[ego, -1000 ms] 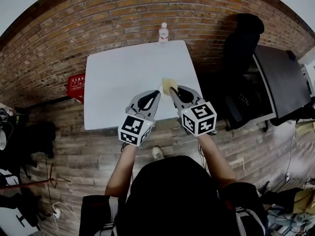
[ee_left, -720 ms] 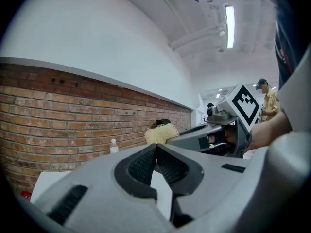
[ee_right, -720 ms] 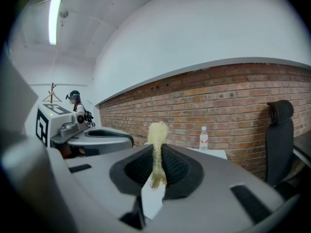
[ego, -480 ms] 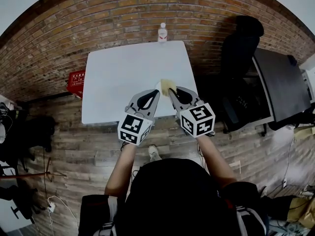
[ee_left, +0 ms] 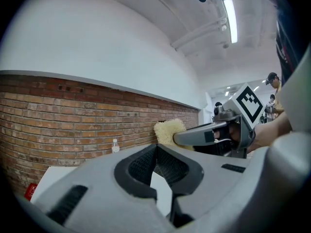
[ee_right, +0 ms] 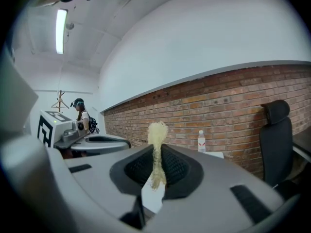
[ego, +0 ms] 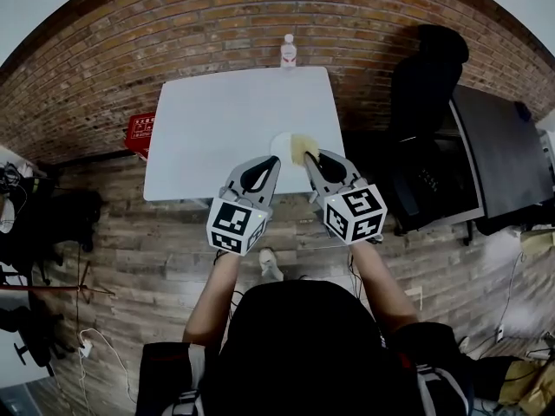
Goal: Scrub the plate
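A white plate (ego: 279, 142) lies on the white table (ego: 217, 128) near its front right, mostly hidden under the two gripper tips. My right gripper (ego: 305, 156) is shut on a yellow sponge (ego: 303, 148), which sticks up past its fingertips (ee_right: 157, 130) and hovers over the plate's right part. My left gripper (ego: 276, 160) is beside it on the left, jaws shut with nothing between them (ee_left: 155, 149). In the left gripper view the sponge (ee_left: 169, 131) and the right gripper (ee_left: 194, 136) are close by on the right. Both grippers point nearly level.
A clear water bottle (ego: 289, 53) stands at the table's far edge against the brick wall. A black office chair (ego: 425, 68) and a dark desk (ego: 494, 137) are to the right. A red box (ego: 139, 133) sits on the floor, left of the table.
Both grippers have moved forward together over the table's near edge, the sponge still gripped. More of the plate now shows ahead of the tips.
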A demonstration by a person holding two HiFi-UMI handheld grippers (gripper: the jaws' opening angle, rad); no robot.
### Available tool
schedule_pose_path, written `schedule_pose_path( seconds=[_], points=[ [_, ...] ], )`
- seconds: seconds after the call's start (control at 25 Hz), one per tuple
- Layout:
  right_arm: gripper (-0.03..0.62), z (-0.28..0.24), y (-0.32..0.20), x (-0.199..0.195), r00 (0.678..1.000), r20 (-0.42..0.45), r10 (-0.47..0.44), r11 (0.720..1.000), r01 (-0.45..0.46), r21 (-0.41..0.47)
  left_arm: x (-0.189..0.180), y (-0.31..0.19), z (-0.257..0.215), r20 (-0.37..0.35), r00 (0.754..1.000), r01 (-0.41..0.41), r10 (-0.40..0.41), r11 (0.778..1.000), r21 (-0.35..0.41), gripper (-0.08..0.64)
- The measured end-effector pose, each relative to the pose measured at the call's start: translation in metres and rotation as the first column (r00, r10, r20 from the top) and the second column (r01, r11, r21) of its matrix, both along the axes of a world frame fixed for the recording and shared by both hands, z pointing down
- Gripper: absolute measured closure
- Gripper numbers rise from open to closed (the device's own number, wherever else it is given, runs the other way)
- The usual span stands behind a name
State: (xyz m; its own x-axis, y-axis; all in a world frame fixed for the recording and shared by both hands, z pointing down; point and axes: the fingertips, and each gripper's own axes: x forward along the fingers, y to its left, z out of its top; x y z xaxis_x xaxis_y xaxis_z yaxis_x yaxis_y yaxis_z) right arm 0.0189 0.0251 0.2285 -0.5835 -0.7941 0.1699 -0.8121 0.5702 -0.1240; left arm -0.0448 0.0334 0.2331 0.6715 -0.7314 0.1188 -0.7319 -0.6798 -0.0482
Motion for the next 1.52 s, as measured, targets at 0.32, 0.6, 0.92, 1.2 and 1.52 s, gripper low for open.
schedule_pose_path(
  seconds=[0.32, 0.6, 0.92, 1.2, 1.52],
  points=[
    [0.551, -0.001, 0.036, 0.023, 1.0, 0.026, -0.014, 1.0, 0.013, 0.02, 0.021, 0.038, 0.005, 0.007, 1.0, 0.019, -0.019, 1.0, -0.007, 0.54],
    [0.551, 0.0, 0.065, 0.041, 0.999, 0.029, -0.035, 0.999, 0.035, 0.03, 0.038, 0.069, 0.005, -0.001, 0.999, 0.034, -0.034, 0.999, 0.001, 0.54],
    [0.551, -0.003, 0.082, 0.048, 0.998, 0.029, -0.059, 0.997, 0.057, 0.051, 0.043, 0.086, 0.0, -0.001, 0.998, 0.069, -0.069, 0.997, 0.027, 0.54],
    [0.551, -0.011, 0.083, 0.041, 0.997, 0.029, -0.071, 0.995, 0.069, 0.067, 0.038, 0.087, -0.009, -0.003, 0.997, 0.074, -0.074, 0.996, 0.047, 0.538],
    [0.551, -0.015, 0.086, 0.032, 0.999, 0.024, -0.046, 0.997, 0.045, 0.066, 0.03, 0.088, -0.014, -0.002, 0.999, 0.042, -0.042, 0.998, 0.049, 0.539]
  ],
)
